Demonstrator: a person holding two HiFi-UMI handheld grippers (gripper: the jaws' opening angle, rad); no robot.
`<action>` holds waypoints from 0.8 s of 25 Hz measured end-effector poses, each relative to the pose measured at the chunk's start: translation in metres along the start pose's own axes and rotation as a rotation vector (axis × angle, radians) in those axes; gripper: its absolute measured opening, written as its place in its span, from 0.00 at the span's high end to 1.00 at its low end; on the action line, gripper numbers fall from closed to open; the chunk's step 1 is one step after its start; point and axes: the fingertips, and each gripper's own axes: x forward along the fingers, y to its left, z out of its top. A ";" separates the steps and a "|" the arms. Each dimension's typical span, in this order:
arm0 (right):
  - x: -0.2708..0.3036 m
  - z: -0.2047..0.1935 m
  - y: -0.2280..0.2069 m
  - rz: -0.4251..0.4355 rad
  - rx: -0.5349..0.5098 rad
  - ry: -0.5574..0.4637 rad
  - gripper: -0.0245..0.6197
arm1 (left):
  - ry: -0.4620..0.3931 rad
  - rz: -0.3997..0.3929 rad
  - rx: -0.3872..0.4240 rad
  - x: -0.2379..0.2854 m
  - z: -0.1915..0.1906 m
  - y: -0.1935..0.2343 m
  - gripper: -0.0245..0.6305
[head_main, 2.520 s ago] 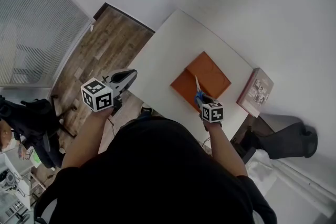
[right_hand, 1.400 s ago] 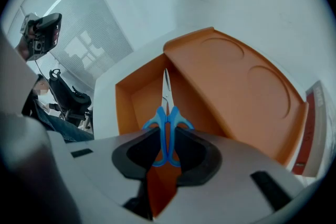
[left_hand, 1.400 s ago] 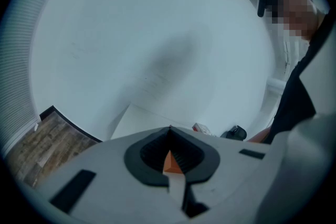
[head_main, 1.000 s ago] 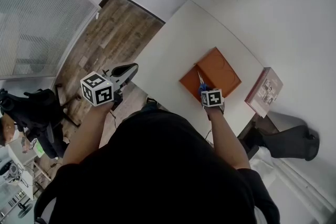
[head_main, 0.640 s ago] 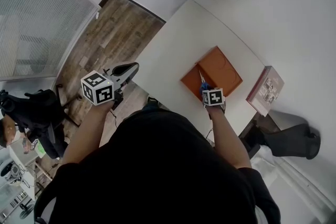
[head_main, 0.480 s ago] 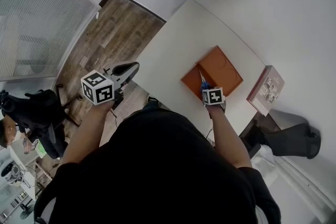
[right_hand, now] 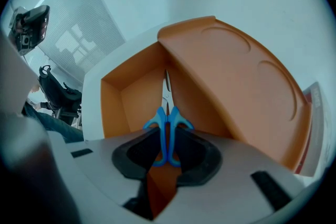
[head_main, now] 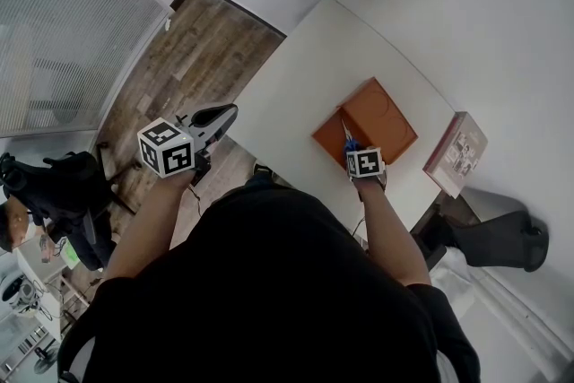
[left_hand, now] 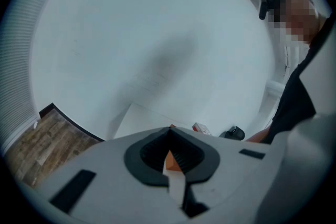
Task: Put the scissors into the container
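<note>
- Blue-handled scissors (right_hand: 167,126) are clenched by the handles in your right claw (right_hand: 167,150), with the blades pointing into the open orange container (right_hand: 128,105).
- Pickup and carry look done. Only the release is left, since the scissors are not yet lying inside.
- Whether the blade tips touch the bottom, I can't tell.
- That container rests on the white desk (head_main: 296,76).
- Your left claw (left_hand: 169,157) is closed on nothing, off the desk's edge over the wooden floor (head_main: 170,85).
</note>
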 end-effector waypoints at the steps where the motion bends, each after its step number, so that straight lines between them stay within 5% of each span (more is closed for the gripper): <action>1: 0.000 0.000 0.001 0.001 0.001 -0.001 0.82 | -0.001 0.000 -0.001 0.000 0.000 0.001 0.95; 20: -0.034 0.010 0.008 0.000 0.060 -0.064 0.79 | -0.015 -0.065 0.012 0.001 0.012 -0.002 0.95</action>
